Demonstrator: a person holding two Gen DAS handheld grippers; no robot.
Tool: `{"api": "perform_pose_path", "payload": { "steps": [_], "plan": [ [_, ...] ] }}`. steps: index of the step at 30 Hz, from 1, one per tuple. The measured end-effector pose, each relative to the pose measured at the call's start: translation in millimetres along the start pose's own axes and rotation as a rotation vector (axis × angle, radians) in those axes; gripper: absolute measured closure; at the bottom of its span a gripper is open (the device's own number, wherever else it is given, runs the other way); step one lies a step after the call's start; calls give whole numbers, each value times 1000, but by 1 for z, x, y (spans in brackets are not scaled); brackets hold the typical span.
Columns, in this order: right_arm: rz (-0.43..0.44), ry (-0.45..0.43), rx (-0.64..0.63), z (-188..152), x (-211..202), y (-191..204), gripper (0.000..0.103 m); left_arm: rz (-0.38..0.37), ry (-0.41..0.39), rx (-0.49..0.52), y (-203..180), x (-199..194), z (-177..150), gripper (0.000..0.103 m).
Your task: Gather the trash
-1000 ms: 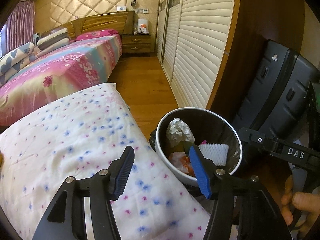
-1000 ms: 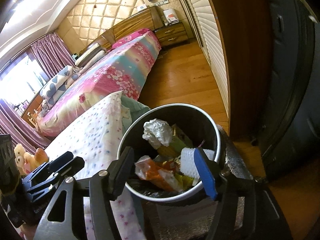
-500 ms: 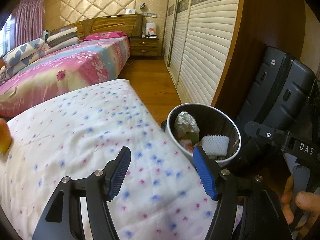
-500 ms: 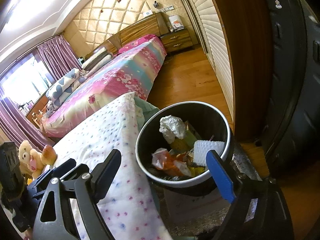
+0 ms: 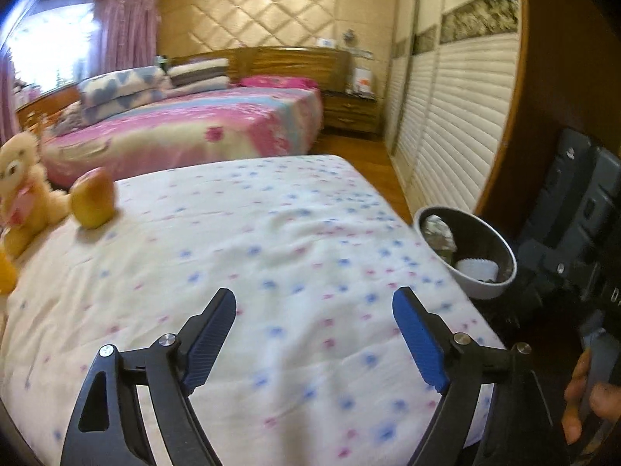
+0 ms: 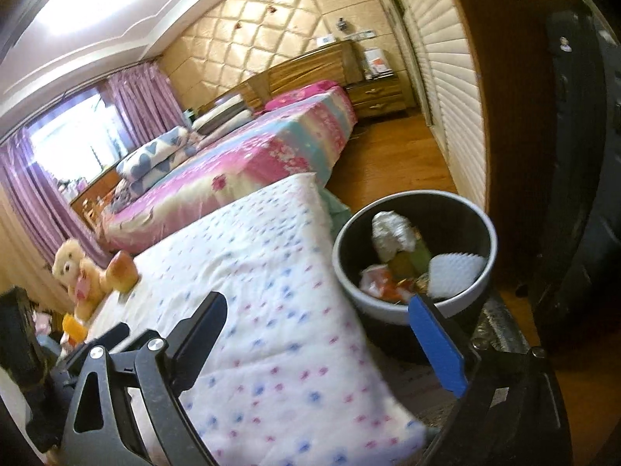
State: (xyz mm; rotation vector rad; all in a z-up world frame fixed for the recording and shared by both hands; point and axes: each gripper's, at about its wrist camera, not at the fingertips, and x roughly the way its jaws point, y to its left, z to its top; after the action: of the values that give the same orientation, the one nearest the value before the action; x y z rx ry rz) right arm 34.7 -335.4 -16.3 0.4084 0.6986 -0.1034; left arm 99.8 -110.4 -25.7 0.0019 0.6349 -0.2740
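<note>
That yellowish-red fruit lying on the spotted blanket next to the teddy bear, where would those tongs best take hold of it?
Probably across the rounded middle of the fruit, its widest part, with pads on its near and far sides. Come from above and from its right, over the bare blanket, since the teddy bear crowds its left side. Blur hides finer detail.

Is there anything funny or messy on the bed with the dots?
Not really messy. A teddy bear sits at the far corner of the dotted blanket with a yellowish round thing beside it, too blurred to name. The trash sits inside the bin beside the bed; nothing has spilled.
</note>
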Motion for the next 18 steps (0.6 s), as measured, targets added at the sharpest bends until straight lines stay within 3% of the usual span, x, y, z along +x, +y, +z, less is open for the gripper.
{"api": "perform_pose_path", "payload": {
  "steps": [4, 6, 7, 10, 12, 18],
  "plan": [
    [-7, -29, -65, 0, -6, 25, 8, 76, -67, -9, 9, -25, -2, 19],
    [-12, -70, -110, 3, -19, 39, 8, 95, -109, -21, 14, -38, -2, 14],
    [-11, -116, -144, 7, -30, 49, 8, 104, -140, -30, 17, -48, -3, 3],
    [-13, -215, -202, 9, -52, 69, 0, 132, -232, -61, 25, -75, -12, 1],
    [-12, -254, -217, 4, -59, 78, 0, 137, -253, -54, 25, -78, -21, 1],
    [-39, -252, -218, -20, -40, 81, 0, 148, -253, -37, 24, -77, -48, 1]
  ]
}}
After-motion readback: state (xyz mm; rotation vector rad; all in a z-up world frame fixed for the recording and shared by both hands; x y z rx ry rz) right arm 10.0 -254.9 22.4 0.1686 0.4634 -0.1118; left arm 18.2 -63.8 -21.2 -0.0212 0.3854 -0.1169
